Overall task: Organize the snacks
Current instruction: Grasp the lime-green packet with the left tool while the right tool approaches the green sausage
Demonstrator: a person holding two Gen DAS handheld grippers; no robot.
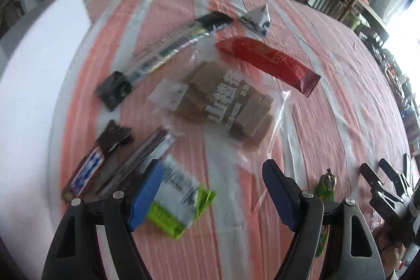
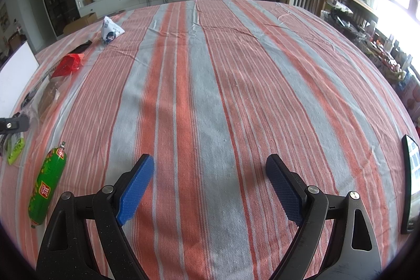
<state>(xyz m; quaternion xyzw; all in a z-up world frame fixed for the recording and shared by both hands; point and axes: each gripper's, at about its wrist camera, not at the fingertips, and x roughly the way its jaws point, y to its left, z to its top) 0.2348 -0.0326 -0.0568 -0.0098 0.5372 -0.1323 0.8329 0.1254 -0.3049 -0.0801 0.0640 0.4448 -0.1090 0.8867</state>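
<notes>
Your left gripper (image 1: pixel 212 190) was spread wide and held nothing; a white packet with lime-green ends (image 1: pixel 178 204), its print too blurred to read, lay beside its left finger. Ahead of it sat a clear bag of brown bars (image 1: pixel 223 101) bearing large white Chinese characters, and beyond that a glossy red wrapper (image 1: pixel 267 62). Your right gripper (image 2: pixel 207 185) also gaped empty over the striped cloth (image 2: pixel 236 70). To its left lay a green sausage-shaped snack (image 2: pixel 47 185) with a red-and-yellow logo.

Both wrist views low, forward, sharing striped tablecloth (image 2: pixel 210 96)
</notes>
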